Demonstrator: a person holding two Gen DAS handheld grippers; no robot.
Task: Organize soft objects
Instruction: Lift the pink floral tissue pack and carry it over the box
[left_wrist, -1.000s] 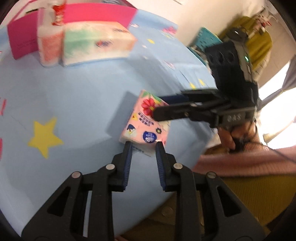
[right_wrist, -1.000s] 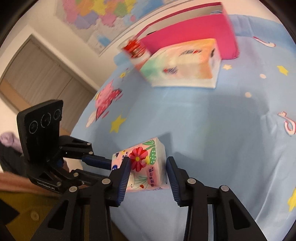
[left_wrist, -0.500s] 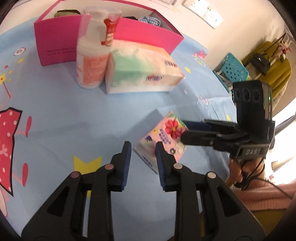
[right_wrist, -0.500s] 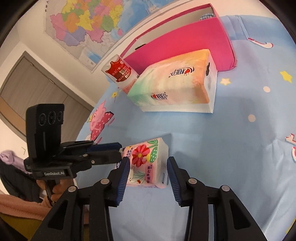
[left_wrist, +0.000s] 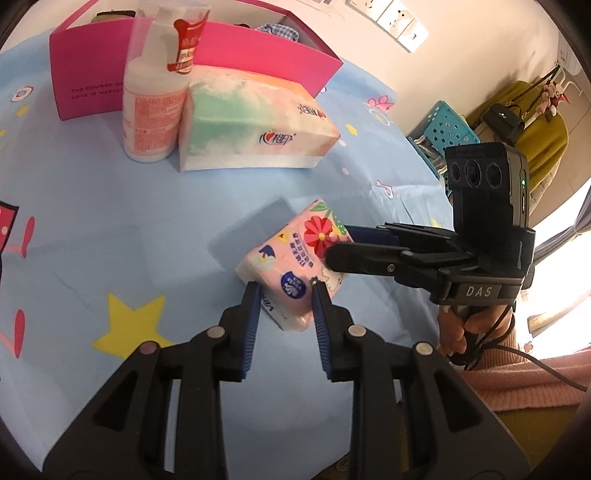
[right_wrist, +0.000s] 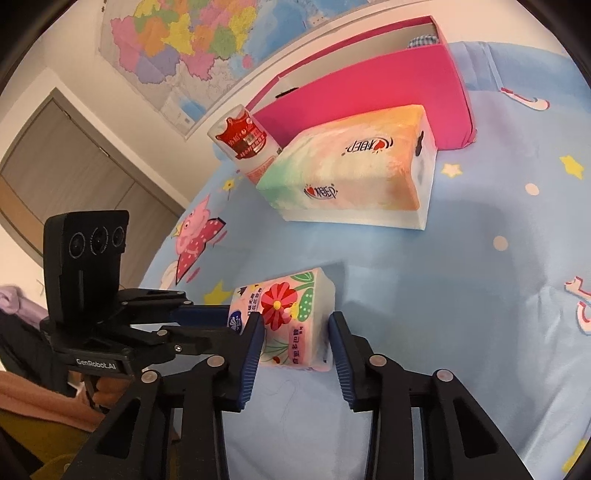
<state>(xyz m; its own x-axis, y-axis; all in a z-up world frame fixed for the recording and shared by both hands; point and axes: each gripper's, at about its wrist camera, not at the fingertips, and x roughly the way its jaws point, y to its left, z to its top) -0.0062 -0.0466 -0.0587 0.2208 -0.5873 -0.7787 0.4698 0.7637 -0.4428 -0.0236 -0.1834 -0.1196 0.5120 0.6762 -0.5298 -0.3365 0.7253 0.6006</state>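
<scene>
- At the lower centre of both frames, the pink tissue pack (left_wrist: 295, 266) lay on the blue worktop (left_wrist: 110, 221).
- The left tongs (left_wrist: 283, 288) stood apart, straddling the pack's near corner.
- The right tongs (right_wrist: 295, 318) stood apart around its other end.
- Toward the top sat a larger tissue pack (right_wrist: 354, 177), bottle (left_wrist: 159, 92) and pink box (right_wrist: 369, 85).

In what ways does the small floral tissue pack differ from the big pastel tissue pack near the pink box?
The small floral tissue pack is pink with a red flower; the big pastel tissue pack fades from green to orange. The small floral tissue pack is clearly smaller. It sits between the fingers of both the left gripper and the right gripper, while the big pastel tissue pack lies untouched beside the bottle. Both are soft wrapped packs on the blue tablecloth.
</scene>
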